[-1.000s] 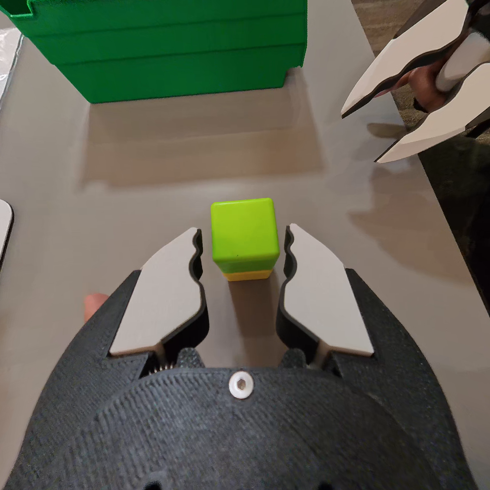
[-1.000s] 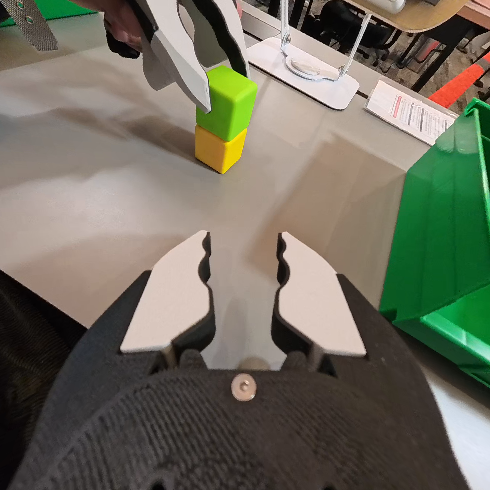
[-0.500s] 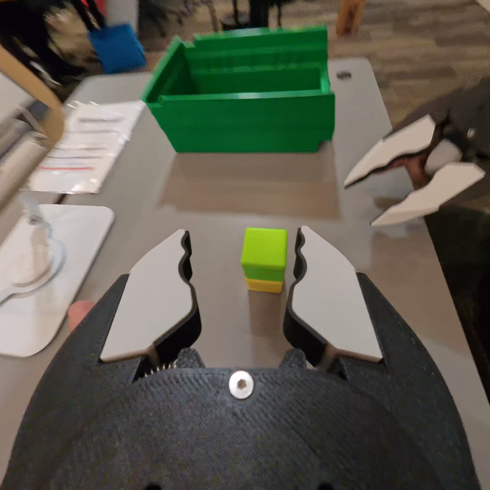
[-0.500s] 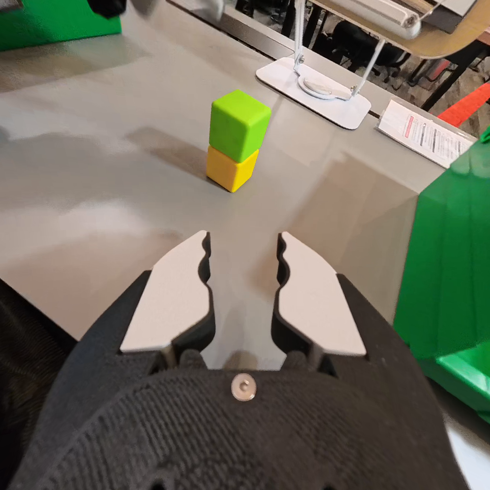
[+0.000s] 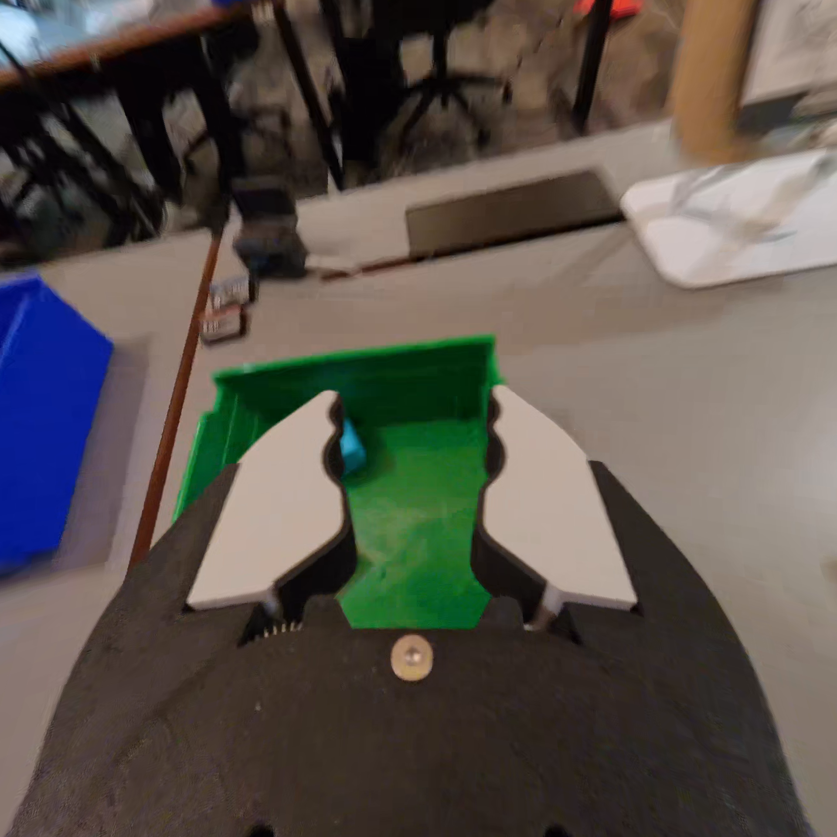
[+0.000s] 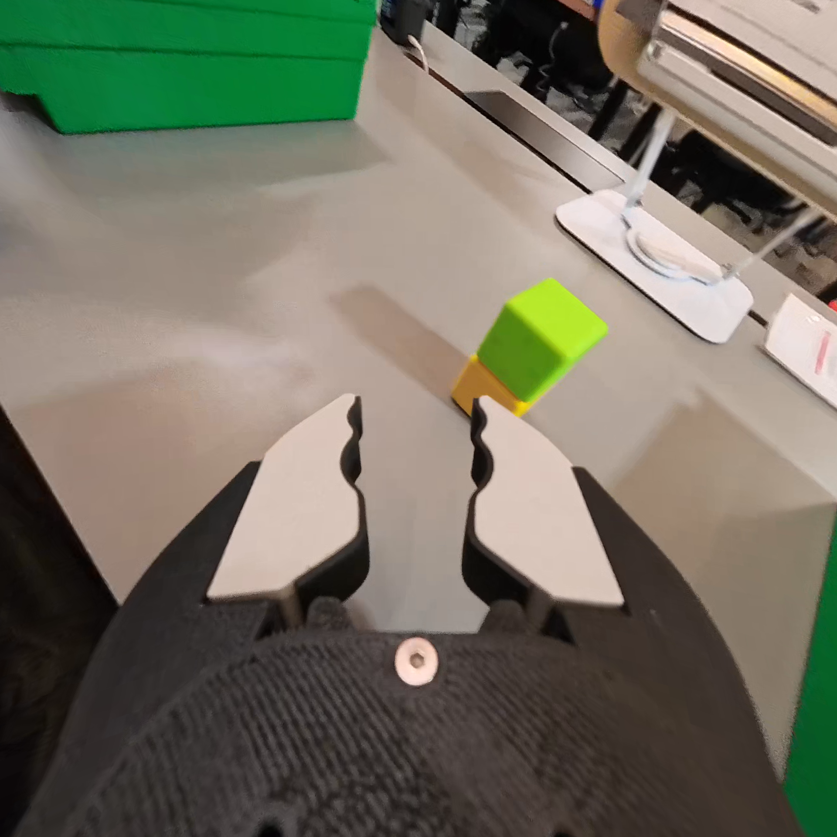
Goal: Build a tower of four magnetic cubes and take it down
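The left gripper (image 5: 413,410) has swung away from the block stack and is now hanging over an open green plastic bin (image 5: 353,367), its jaws spread wide and holding nothing. A small blue cube (image 5: 352,446) is lying on the bin floor, partly hidden behind the left finger. A blue bin (image 5: 40,421) is standing to the left on the grey desk (image 5: 634,362). The right gripper (image 6: 416,410) is hovering low, jaws parted and empty, its right tip just before the yellow cube (image 6: 480,385). A lime-green cube (image 6: 539,339) is sitting on the yellow one. A white lamp base (image 6: 652,267) is standing beyond.
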A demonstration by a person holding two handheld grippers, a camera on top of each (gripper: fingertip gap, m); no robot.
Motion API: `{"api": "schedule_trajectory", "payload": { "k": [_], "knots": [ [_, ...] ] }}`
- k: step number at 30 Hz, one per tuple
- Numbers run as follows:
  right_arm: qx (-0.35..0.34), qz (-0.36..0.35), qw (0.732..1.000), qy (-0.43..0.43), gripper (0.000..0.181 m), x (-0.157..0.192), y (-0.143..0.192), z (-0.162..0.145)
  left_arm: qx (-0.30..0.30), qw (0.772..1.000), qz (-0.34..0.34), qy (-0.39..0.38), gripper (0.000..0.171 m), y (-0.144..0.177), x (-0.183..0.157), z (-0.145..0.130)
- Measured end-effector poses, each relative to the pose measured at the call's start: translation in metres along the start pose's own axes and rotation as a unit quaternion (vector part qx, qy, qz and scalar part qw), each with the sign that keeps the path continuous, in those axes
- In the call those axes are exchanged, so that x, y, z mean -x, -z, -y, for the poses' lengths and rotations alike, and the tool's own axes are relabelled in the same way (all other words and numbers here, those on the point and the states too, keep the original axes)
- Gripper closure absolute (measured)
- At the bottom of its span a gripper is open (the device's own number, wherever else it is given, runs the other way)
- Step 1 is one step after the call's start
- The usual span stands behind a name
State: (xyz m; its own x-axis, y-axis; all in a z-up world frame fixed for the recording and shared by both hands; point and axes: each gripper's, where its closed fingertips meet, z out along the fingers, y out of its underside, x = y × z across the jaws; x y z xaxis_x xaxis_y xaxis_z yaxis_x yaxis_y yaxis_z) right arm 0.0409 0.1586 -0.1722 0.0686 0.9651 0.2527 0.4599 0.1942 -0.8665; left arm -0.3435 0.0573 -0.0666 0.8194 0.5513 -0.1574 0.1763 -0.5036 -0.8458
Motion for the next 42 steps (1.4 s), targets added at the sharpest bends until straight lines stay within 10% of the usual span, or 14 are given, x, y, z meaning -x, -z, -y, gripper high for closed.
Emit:
{"api": "schedule_trajectory", "payload": {
  "k": [6,16,21,27,34,42],
  "knots": [
    [-0.021,0.05,0.997,0.051,0.135,0.037,-0.015,0.023,0.113,0.986,0.059,0.106,0.108,-0.024,0.063,-0.105],
    [-0.021,0.073,0.995,0.061,0.134,0.047,-0.022,0.024,0.177,0.966,0.096,0.16,0.117,-0.043,0.082,-0.163],
    [-0.017,0.066,0.996,0.054,0.134,0.041,-0.021,0.021,0.157,0.968,0.047,0.189,0.122,-0.037,0.076,-0.146],
    [-0.015,0.061,0.997,0.047,0.135,0.037,-0.02,0.019,0.028,0.989,-0.04,0.142,0.122,0.013,0.062,-0.06],
    [-0.022,0.048,0.998,0.018,0.137,0.025,-0.015,0.017,-0.119,0.964,-0.239,-0.014,0.122,0.084,-0.065,0.047],
    [-0.019,0.015,0.998,-0.058,0.138,-0.01,0.001,0.002,-0.083,0.867,-0.462,-0.169,0.121,0.096,-0.266,0.029]
  ]
}}
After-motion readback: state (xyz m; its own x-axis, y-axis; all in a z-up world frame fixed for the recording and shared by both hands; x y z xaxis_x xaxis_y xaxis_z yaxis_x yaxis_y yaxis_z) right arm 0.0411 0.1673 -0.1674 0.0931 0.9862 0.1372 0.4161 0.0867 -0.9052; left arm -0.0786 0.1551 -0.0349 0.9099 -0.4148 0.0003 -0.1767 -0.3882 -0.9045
